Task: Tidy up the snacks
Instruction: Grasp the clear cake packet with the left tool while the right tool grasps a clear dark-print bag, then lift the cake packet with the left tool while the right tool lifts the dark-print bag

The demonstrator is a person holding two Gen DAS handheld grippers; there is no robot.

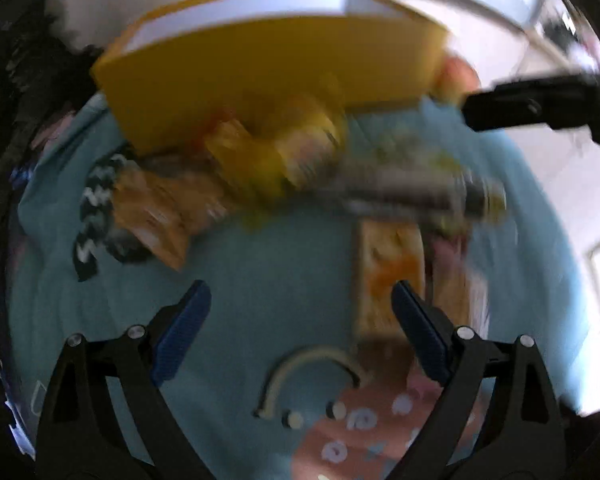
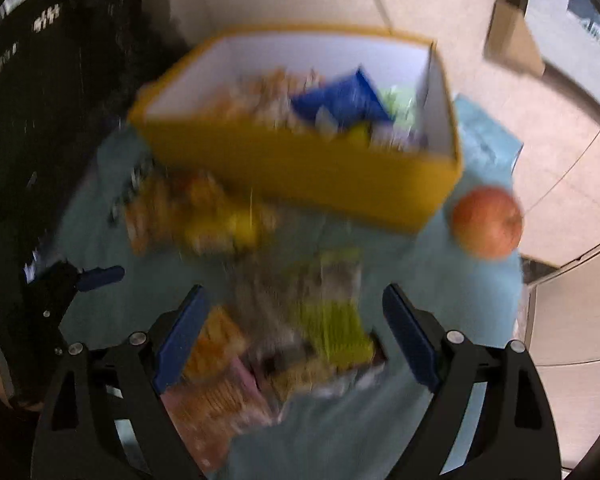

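A yellow box [image 2: 300, 168] with white inner walls stands at the far side of a light blue cloth and holds several snack packets, a blue one [image 2: 340, 100] among them. More packets lie loose on the cloth before it: orange and yellow ones [image 1: 172, 212] at the left, a green and grey one [image 2: 332, 304], and an orange packet [image 1: 388, 276]. My left gripper [image 1: 300, 332] hangs open over bare cloth, the orange packet by its right finger. My right gripper [image 2: 296, 336] is open above the green packet, nothing pinched. Both views are blurred.
An apple [image 2: 486, 222] lies on the cloth right of the box. The light blue cloth [image 1: 260, 280] has a pink patterned patch [image 1: 360, 432] near me. Pale floor tiles [image 2: 480, 20] lie beyond the table. A dark bag or garment [image 2: 40, 80] fills the left.
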